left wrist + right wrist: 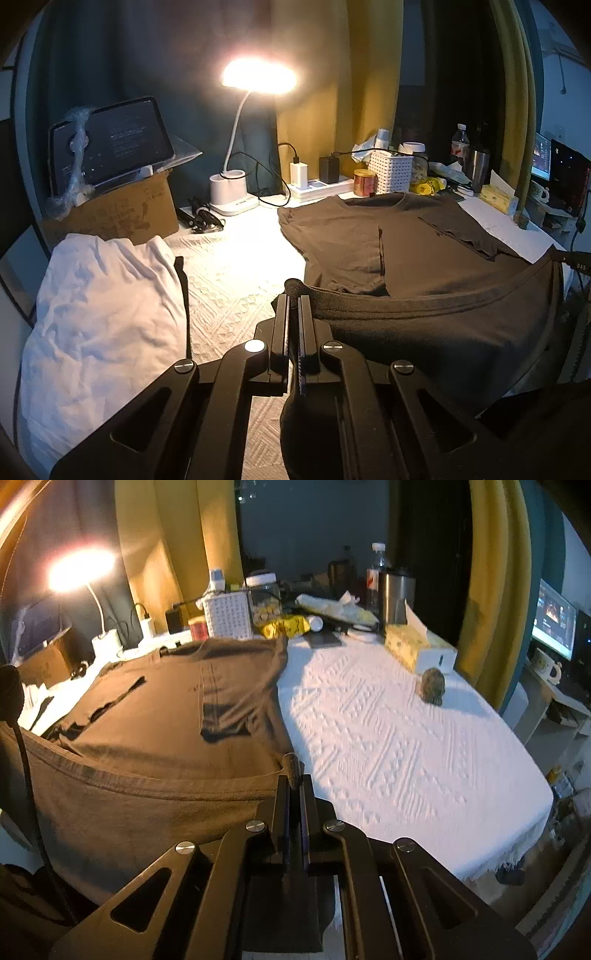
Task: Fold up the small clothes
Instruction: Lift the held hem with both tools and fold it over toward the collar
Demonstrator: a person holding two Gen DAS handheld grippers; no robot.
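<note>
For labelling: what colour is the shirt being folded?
Dark brown T-shirt, clearest in the right wrist view.

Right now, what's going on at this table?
A person is folding a dark brown T-shirt on a table covered with a white textured cloth. Both sleeves are already folded in over the body. The left hand-held gripper and the right hand-held gripper are each shut on a corner of the shirt's bottom hem, which is raised off the table between them. A crumpled white garment lies to the left, and a desk lamp is lit behind.
</note>
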